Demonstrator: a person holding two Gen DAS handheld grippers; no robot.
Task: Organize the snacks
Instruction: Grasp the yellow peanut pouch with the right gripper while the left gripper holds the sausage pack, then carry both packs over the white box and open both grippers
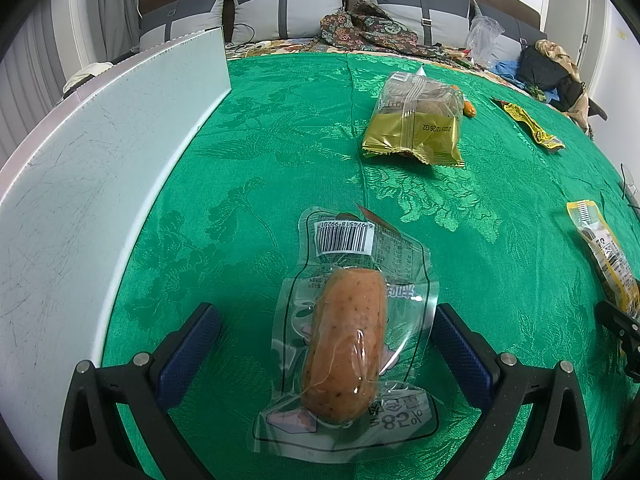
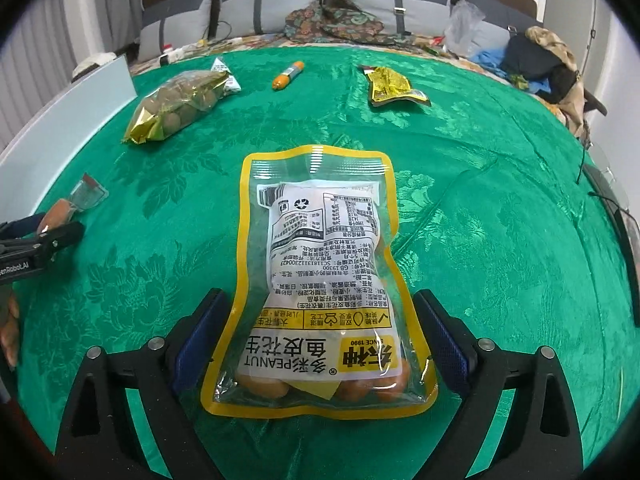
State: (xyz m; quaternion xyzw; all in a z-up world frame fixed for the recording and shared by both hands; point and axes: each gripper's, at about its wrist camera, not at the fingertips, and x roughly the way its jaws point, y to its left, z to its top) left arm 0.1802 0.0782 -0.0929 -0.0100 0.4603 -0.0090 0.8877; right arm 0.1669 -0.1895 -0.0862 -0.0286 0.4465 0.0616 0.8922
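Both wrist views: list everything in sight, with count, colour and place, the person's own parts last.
sausage pack: 1, clear with orange sausage, between the left gripper's open jaws
peanut pouch: 1, yellow-edged, between the right gripper's open jaws
gold snack bag: 1, gold and clear, far left
orange stick: 1, far centre
yellow wrapper: 1, far right
tablecloth: 1, green
white bin wall: 1, left edge
pillows: several, grey, behind
left gripper: 1, black, blue pads
right gripper: 1, same
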